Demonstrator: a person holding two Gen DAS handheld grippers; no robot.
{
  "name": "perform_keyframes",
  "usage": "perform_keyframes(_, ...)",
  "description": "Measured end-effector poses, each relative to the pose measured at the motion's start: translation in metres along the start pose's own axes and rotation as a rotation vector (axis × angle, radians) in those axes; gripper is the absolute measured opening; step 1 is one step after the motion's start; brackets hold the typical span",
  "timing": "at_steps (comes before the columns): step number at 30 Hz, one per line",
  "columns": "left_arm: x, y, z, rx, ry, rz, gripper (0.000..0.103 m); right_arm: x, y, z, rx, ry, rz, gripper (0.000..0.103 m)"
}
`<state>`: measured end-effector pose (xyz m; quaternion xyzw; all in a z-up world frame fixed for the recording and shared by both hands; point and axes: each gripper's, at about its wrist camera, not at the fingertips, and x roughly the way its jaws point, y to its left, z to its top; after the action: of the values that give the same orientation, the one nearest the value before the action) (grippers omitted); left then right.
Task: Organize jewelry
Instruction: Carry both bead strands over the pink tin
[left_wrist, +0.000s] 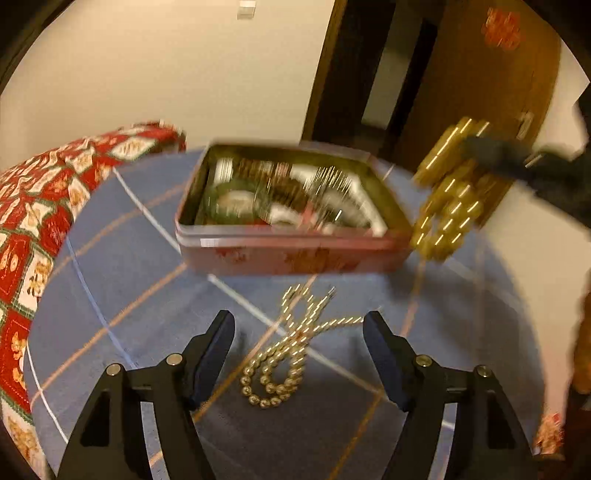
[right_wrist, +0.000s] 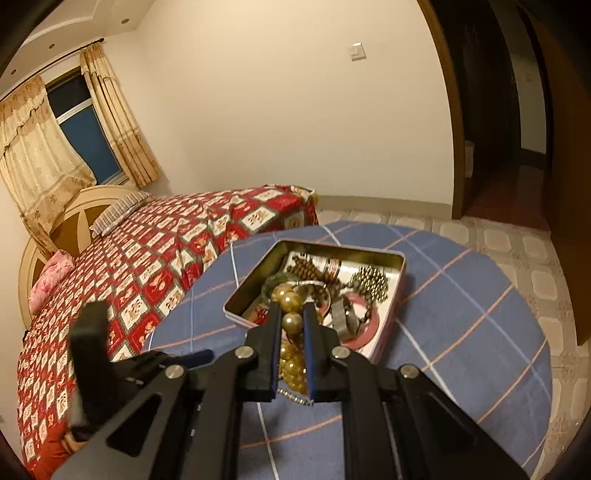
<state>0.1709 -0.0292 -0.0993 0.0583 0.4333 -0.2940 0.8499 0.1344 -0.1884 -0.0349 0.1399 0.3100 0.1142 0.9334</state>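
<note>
A gold bead necklace (left_wrist: 286, 354) lies in loose loops on the blue checked surface (left_wrist: 122, 280), just on the near side of an open red tin (left_wrist: 295, 254) and between the spread black fingers (left_wrist: 216, 347) of the left gripper (left_wrist: 299, 354), which stands open above it with nothing in its grasp. The tin, seen sharply from the right wrist, sits toward the far middle of the round surface and holds a mix of jewelry: dark wooden beads (right_wrist: 314, 267), a cluster of small gold beads (right_wrist: 369, 282) and a metal watch band (right_wrist: 341, 319). The right gripper (right_wrist: 292, 321) is closed on a strand of large gold beads (right_wrist: 291, 323), one bead pinched between its fingers and the rest hanging below in a bunch; in the left wrist view the same strand dangles, blurred, at the tin's right end. A bed (right_wrist: 147, 258) with a red patterned cover stands to the left of the surface, with curtains (right_wrist: 37, 155) and a dark window at the far left and an open doorway (right_wrist: 498, 129) at the far right.
</note>
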Motion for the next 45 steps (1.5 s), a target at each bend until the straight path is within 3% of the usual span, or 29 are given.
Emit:
perform_keyframes(3, 0.017, -0.004, -0.007, 0.017, 0.052, 0.009, 0.068, -0.003, 0.000, 0.000, 0.004, -0.003, 0.007, 0.014)
perform_keyframes(4, 0.015, -0.005, -0.006, 0.024, 0.040, 0.016, 0.057, -0.004, 0.000, 0.000, 0.004, -0.008, 0.004, 0.014)
perform_keyframes(5, 0.016, -0.005, -0.006, 0.019, 0.037, 0.021, 0.037, -0.005, -0.001, 0.001, 0.004, -0.010, 0.003, 0.014)
perform_keyframes(8, 0.017, -0.003, -0.006, 0.035, 0.036, 0.058, 0.014, -0.004, -0.001, 0.001, 0.012, -0.009, 0.007, 0.014)
perform_keyframes(12, 0.016, 0.001, -0.004, -0.010, 0.035, 0.019, 0.012, -0.004, 0.001, -0.001, 0.012, -0.009, 0.011, 0.014)
perform_keyframes(16, 0.002, -0.006, 0.000, -0.019, -0.021, 0.014, 0.012, -0.007, 0.003, 0.001, 0.009, -0.019, 0.011, 0.014)
perform_keyframes(17, -0.004, -0.008, 0.002, -0.020, -0.040, 0.001, 0.000, -0.008, 0.004, 0.002, 0.008, -0.023, 0.011, 0.014)
perform_keyframes(21, -0.033, -0.014, 0.019, -0.019, -0.127, -0.029, 0.000, -0.010, 0.007, 0.007, 0.000, -0.041, 0.011, 0.014)
perform_keyframes(29, -0.051, -0.018, 0.048, 0.004, -0.205, -0.026, 0.000, -0.010, 0.009, 0.019, -0.004, -0.061, 0.009, 0.014)
perform_keyframes(31, -0.049, -0.017, 0.048, 0.021, -0.181, -0.014, 0.000, -0.011, 0.009, 0.019, -0.008, -0.065, 0.005, 0.014)
perform_keyframes(34, -0.034, -0.016, 0.034, 0.066, -0.085, 0.020, 0.000, -0.011, 0.007, 0.017, -0.009, -0.061, 0.000, 0.014)
perform_keyframes(39, 0.020, -0.005, 0.007, 0.004, 0.137, 0.075, 0.002, -0.005, 0.001, 0.012, 0.012, -0.037, 0.011, 0.014)
perform_keyframes(40, 0.021, -0.007, 0.004, 0.003, 0.100, 0.056, 0.002, -0.004, 0.001, 0.011, 0.015, -0.033, 0.013, 0.014)
perform_keyframes(43, 0.020, -0.014, 0.004, 0.034, 0.080, 0.057, 0.016, -0.004, -0.001, 0.010, 0.017, -0.031, 0.017, 0.014)
perform_keyframes(45, 0.020, -0.016, 0.006, 0.032, 0.089, 0.046, 0.041, -0.004, -0.001, 0.010, 0.018, -0.032, 0.018, 0.014)
